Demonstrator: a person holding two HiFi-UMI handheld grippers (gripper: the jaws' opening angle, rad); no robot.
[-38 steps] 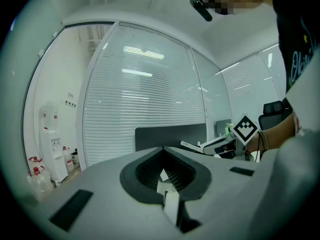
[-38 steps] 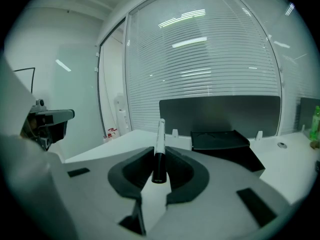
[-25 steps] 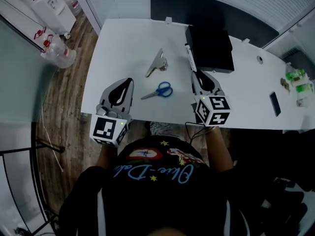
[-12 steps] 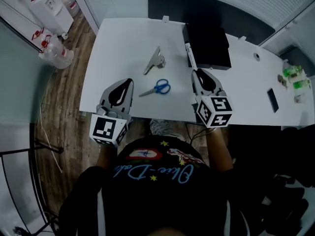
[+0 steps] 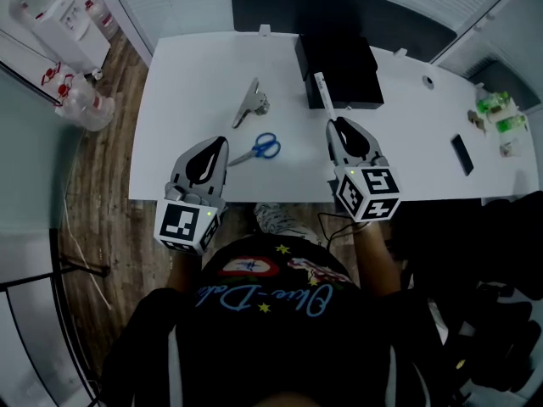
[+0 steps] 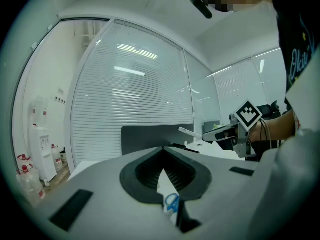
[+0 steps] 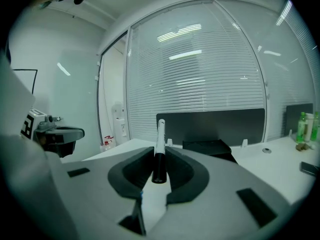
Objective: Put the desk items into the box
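Marker pen (image 5: pixel 321 93) and box (image 5: pixel 348 58), head view. Your right gripper (image 5: pixel 337 125) is clamped on the pen's black end, and the white end juts out past the jaw tips toward the far edge of the desk (image 5: pixel 195 75). The black box sits at that far edge, right of centre. The pen's tip overlaps the box's near left corner in this view, but you cannot judge its height above the box from here. Your left gripper (image 5: pixel 221 142) is near the front edge, with its tips together and nothing in them. Blue-handled scissors (image 5: pixel 257 149) lie just ahead of it, blades toward the gripper. A silver stapler (image 5: pixel 248 107) lies further back. Neither is in the box yet.

Left gripper view. The jaw tips meet with nothing between them. The scissors (image 6: pixel 172 202) show through the slit behind the tips, lying on the desk.

Right gripper view. The jaws pinch the marker pen (image 7: pixel 159 151) on its black barrel, and its long axis runs straight out along the gripper. The box (image 7: pixel 207 145) lies ahead and a little right of that axis. Judged from this, your right hand must travel forward and slightly right until the pen is over the box. Whether the box is open on top cannot be told. Your right hand is plainly the nearer to it.
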